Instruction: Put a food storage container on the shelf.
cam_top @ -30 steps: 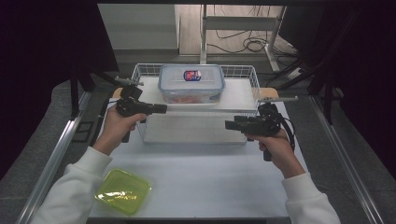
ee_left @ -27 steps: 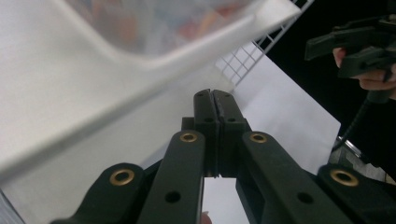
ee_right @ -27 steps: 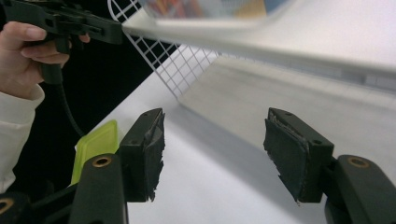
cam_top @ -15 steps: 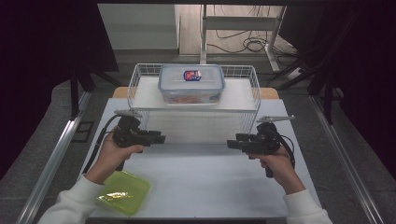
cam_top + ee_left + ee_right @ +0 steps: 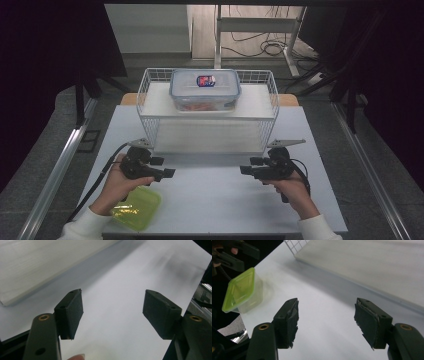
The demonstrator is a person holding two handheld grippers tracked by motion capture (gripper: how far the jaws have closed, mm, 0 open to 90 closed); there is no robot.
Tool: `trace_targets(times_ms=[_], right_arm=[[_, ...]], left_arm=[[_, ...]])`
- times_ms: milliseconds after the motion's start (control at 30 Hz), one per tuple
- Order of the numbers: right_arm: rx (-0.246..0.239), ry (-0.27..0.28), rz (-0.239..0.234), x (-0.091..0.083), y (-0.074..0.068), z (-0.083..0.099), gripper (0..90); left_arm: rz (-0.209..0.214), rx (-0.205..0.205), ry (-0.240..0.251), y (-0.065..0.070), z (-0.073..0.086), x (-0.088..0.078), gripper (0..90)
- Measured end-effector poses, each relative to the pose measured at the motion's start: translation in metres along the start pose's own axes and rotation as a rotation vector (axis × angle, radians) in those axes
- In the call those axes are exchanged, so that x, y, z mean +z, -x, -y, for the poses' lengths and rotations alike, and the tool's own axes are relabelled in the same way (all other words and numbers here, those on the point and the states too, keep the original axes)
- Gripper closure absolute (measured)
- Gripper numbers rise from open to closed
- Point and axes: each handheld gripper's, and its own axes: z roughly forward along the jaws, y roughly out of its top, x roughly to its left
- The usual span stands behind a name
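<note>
The left gripper (image 5: 169, 173) sits at eight o'clock on the table (image 5: 220, 200), its jaws just opened wide, nothing between them. The right gripper (image 5: 243, 170), at four o'clock, gapes wide and empty too. The green box (image 5: 137, 209) lies at seven o'clock, just beside the left hand (image 5: 116, 184).

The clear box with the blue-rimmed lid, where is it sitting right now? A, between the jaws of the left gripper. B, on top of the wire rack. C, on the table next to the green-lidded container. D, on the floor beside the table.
B: in the high view the clear box rests on the top shelf of the wire rack, well away from the green-lidded container and both grippers down on the table.
</note>
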Motion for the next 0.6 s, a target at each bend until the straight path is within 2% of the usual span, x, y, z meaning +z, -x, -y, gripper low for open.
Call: trace_targets(times_ms=[33,167,200,267,400,533,600], right_arm=[[0.003,0.0,-0.002,0.001,-0.001,0.007,36.1],[0.004,-0.013,-0.005,0.003,-0.001,0.014,35.7],[0.007,-0.014,-0.003,0.002,-0.001,0.017,35.6],[0.012,-0.014,-0.003,0.001,-0.002,0.02,35.6],[0.011,-0.02,0.005,0.0,-0.001,0.026,35.6],[0.025,-0.031,0.015,-0.001,0.002,0.034,35.6],[0.038,-0.043,0.02,-0.002,0.004,0.04,35.6]], left_arm=[[-0.015,0.012,-0.003,0.001,0.003,-0.001,31.7],[-0.013,0.027,-0.022,0.003,0.014,-0.002,31.5],[-0.04,0.04,-0.033,0.004,0.018,-0.004,31.7],[-0.052,0.043,-0.032,0.004,0.022,-0.006,32.0],[-0.045,0.035,-0.016,0.0,0.031,-0.018,34.7],[-0.067,0.03,-0.005,-0.003,0.041,-0.029,34.3],[-0.081,0.012,0.008,-0.008,0.048,-0.037,34.3]])
